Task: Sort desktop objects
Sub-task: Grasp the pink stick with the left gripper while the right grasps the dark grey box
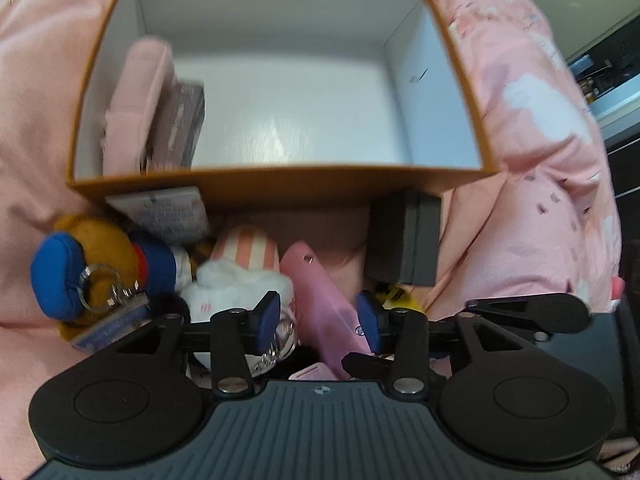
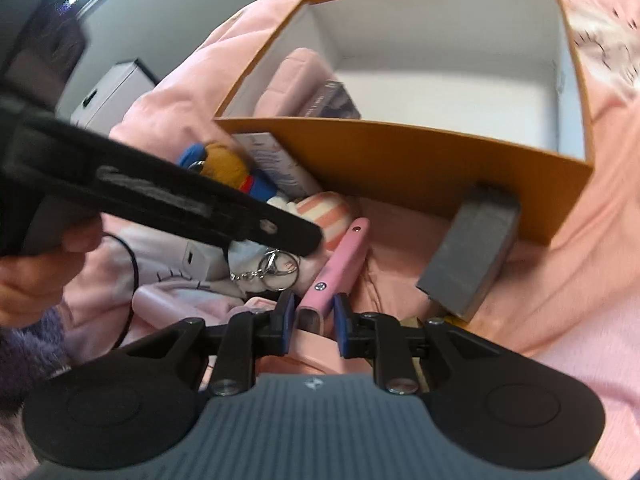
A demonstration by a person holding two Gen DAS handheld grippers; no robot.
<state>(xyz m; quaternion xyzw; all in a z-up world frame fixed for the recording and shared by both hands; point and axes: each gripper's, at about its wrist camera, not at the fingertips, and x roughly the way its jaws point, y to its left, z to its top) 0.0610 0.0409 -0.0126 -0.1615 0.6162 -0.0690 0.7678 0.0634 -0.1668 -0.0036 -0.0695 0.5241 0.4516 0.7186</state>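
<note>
Pink bedding (image 1: 532, 184) covers the whole surface under your hands, and an orange box (image 1: 280, 188) with white inner walls sits on it, holding a pink pouch (image 1: 140, 100) and a small dark carton (image 1: 180, 124) stood against its left wall. Just outside the box's near wall lies a cluster: a brown and blue plush toy (image 1: 92, 264), a pink-striped white plush (image 1: 240, 276), a grey block (image 1: 404, 236) leaning on the box, and a pink pen-like stick (image 2: 340, 264). Your left gripper (image 1: 319, 322) hangs over the cluster with its blue pads apart, nothing pressed between them. Your right gripper (image 2: 311, 322) has its pads drawn close around the near end of the pink stick; whether they actually press on it you cannot tell from here.
</note>
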